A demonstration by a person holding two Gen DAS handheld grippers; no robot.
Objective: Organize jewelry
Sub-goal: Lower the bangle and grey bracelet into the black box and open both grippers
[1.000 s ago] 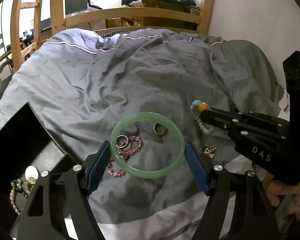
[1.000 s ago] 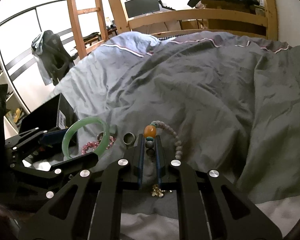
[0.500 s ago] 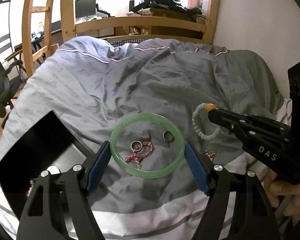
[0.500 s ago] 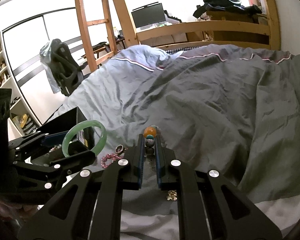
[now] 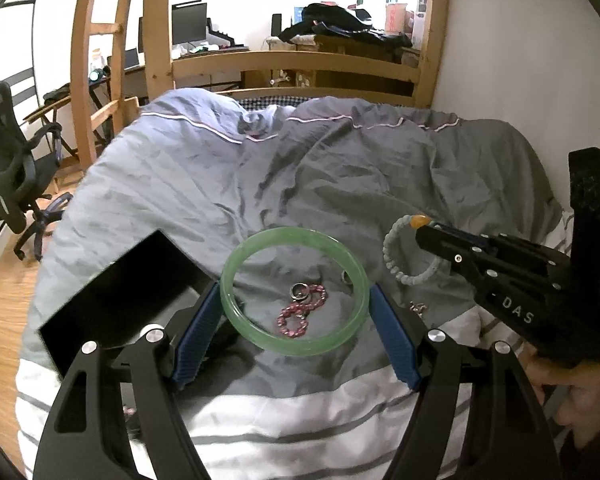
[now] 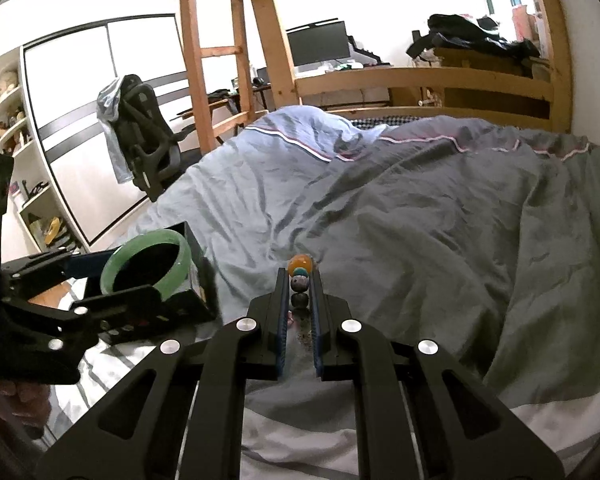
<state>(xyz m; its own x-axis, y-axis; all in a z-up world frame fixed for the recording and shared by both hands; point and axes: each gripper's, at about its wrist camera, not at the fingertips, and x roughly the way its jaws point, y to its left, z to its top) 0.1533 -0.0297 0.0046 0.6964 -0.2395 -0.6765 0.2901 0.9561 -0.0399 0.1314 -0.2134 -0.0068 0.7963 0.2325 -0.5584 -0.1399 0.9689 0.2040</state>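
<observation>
Between the 2 blue pads of your left gripper [image 5: 296, 312] sits the green bangle [image 5: 236, 276], gripped at its left and right sides and held clear above the grey duvet [image 5: 340, 184]. Below it, seen through the ring, a pink bead bracelet [image 5: 300, 316] and a silver ring [image 5: 300, 290] lie on the duvet; a second ring [image 5: 346, 277] shows just behind the bangle's right rim. Left of that gripper stands the black jewelry box [image 5: 112, 292]. Your right gripper [image 6: 299, 276] is closed narrow on the beaded bracelet [image 5: 396, 256], its orange bead [image 6: 299, 264] at the fingertips, the loop hanging to its left in the left wrist view. Just below that gripper a small gold piece [image 5: 418, 308] rests on the duvet.
</observation>
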